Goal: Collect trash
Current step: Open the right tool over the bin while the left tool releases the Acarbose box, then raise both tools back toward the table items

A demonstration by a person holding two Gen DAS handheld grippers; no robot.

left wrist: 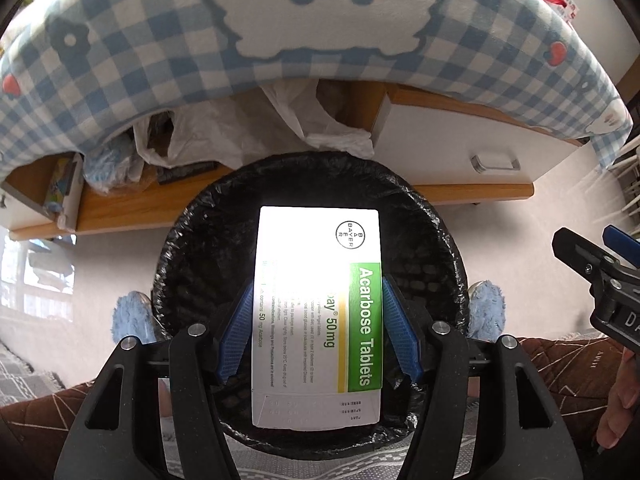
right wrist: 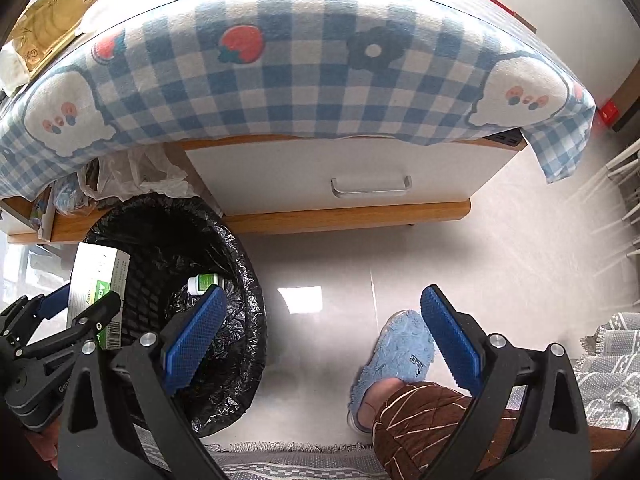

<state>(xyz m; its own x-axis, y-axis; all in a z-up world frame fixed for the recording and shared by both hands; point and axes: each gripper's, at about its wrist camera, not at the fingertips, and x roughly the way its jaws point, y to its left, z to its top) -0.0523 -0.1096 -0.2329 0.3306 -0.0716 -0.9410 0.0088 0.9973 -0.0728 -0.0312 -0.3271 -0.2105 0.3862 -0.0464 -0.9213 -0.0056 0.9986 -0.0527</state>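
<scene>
Medicine box (left wrist: 316,316), white with a green "Acarbose Tablets" band, hangs over the mouth of the black-lined waste bin (left wrist: 192,248) in our left wrist view, standing lengthwise between the blue pads (left wrist: 238,332) of the left gripper (left wrist: 318,332). Both pads lie against the box's long sides, so we read the jaws as grasping it (though how firmly they press is hard to judge). At the right edge of that view we see part of the right gripper (left wrist: 596,276).

From the right wrist view, the right gripper (right wrist: 320,344) stands released, jaws wide with nothing between them, above pale floor tiles (right wrist: 500,240) just beside the bin (right wrist: 240,344). Inside the bin lies a small white bottle (right wrist: 206,283) with a green label. We also see the left gripper (right wrist: 60,320) carrying the box (right wrist: 96,280) at the bin's rim. Behind it stands a low table under a blue checked cloth (right wrist: 280,88), with a white drawer (right wrist: 360,168) below. A fluffy blue slipper (right wrist: 394,356) rests on the floor.
</scene>
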